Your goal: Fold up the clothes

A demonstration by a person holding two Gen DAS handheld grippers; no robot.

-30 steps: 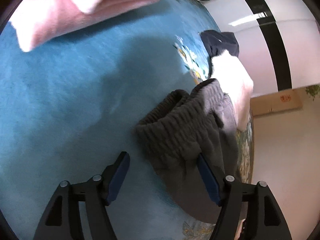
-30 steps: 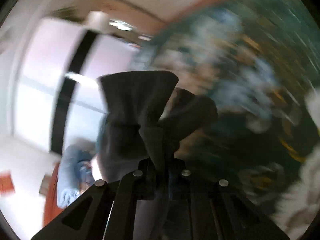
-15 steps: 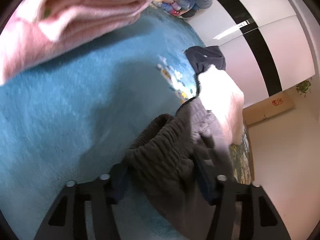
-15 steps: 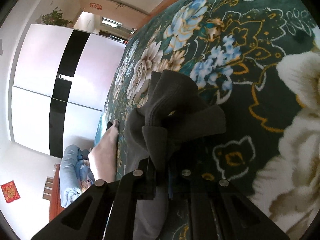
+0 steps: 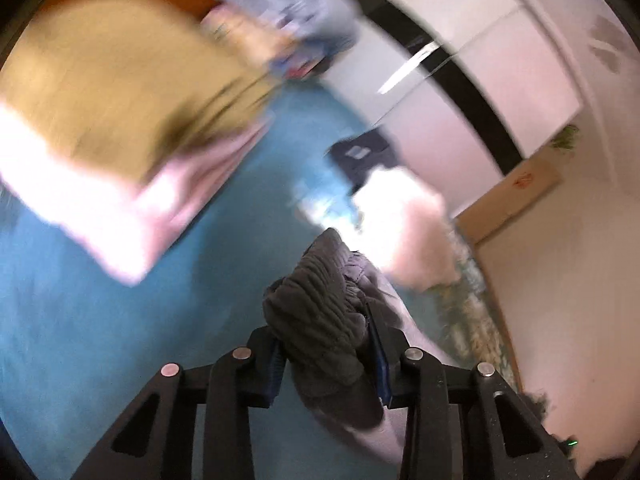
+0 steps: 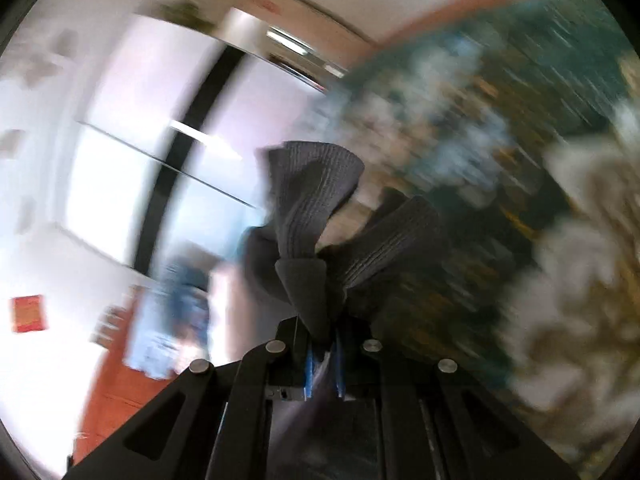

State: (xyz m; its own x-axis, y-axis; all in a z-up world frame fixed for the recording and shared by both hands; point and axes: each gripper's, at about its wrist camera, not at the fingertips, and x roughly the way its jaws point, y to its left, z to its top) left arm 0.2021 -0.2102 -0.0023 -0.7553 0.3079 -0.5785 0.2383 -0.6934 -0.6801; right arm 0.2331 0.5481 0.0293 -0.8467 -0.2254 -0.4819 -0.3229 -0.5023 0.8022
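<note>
My left gripper [image 5: 326, 354] is shut on the ribbed waistband of the dark grey trousers [image 5: 320, 320], bunched between its blue pads above the teal blanket [image 5: 100, 340]. My right gripper [image 6: 323, 354] is shut on another part of the same grey trousers [image 6: 312, 216]; the ribbed cloth fans out upward from its closed blue pads. Both views are blurred by motion.
A folded stack with a pink garment [image 5: 132, 216] under an olive one [image 5: 112, 80] lies at the left. A white fluffy garment [image 5: 404, 224] and a dark one [image 5: 364, 156] lie behind. A floral dark green cover [image 6: 540, 160] fills the right wrist view; wardrobe doors [image 6: 160, 120] stand behind.
My left gripper moved onto the trousers' waistband and closed on it, then lifted. My right gripper kept its hold and swung, blurring its view.
</note>
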